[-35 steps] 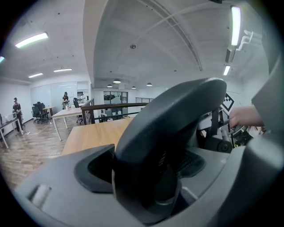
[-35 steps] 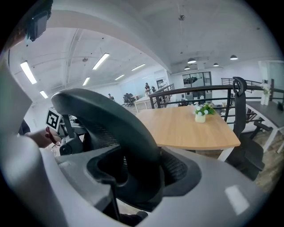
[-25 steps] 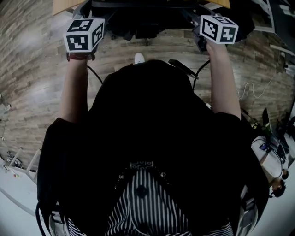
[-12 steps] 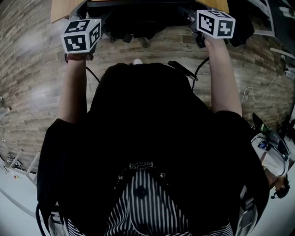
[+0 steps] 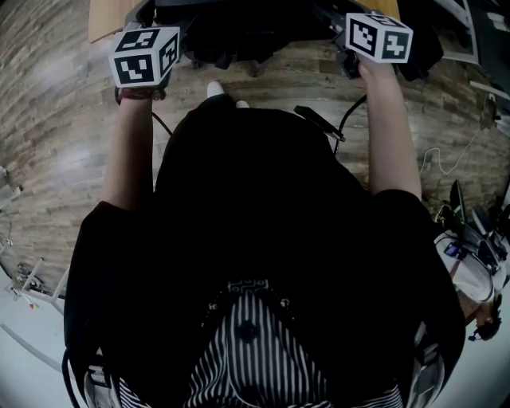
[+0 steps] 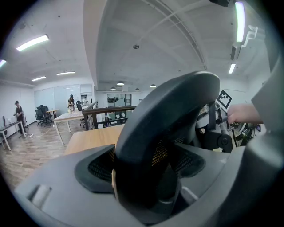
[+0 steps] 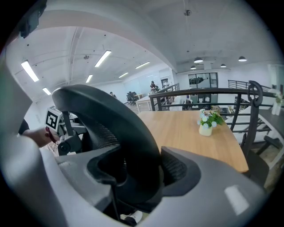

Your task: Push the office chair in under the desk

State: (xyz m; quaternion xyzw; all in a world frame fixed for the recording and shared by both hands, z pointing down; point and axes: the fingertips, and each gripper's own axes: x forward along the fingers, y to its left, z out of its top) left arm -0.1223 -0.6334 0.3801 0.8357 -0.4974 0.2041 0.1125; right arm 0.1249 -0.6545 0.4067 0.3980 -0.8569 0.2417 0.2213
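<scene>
The black office chair [image 5: 239, 32] stands at the top of the head view, its back towards me and against the wooden desk [image 5: 103, 17]. My left gripper [image 5: 151, 24] holds the backrest's left edge and my right gripper [image 5: 358, 22] its right edge; the fingertips are hidden there. In the left gripper view the curved backrest rim [image 6: 168, 119] fills the gap between the jaws of the left gripper [image 6: 146, 177]. The right gripper view has the rim [image 7: 111, 124] clasped by the right gripper [image 7: 133, 177] the same way. The desk top [image 7: 191, 133] lies just beyond.
A small potted plant [image 7: 206, 123] stands on the desk, with a dark railing [image 7: 199, 93] behind it. Cables [image 5: 438, 155] trail over the wood floor at the right, near clutter [image 5: 470, 263]. People stand far off by other desks [image 6: 17, 115].
Both grippers have edged forward with the chair's back towards the desk. A white shoe has stepped forward under the chair.
</scene>
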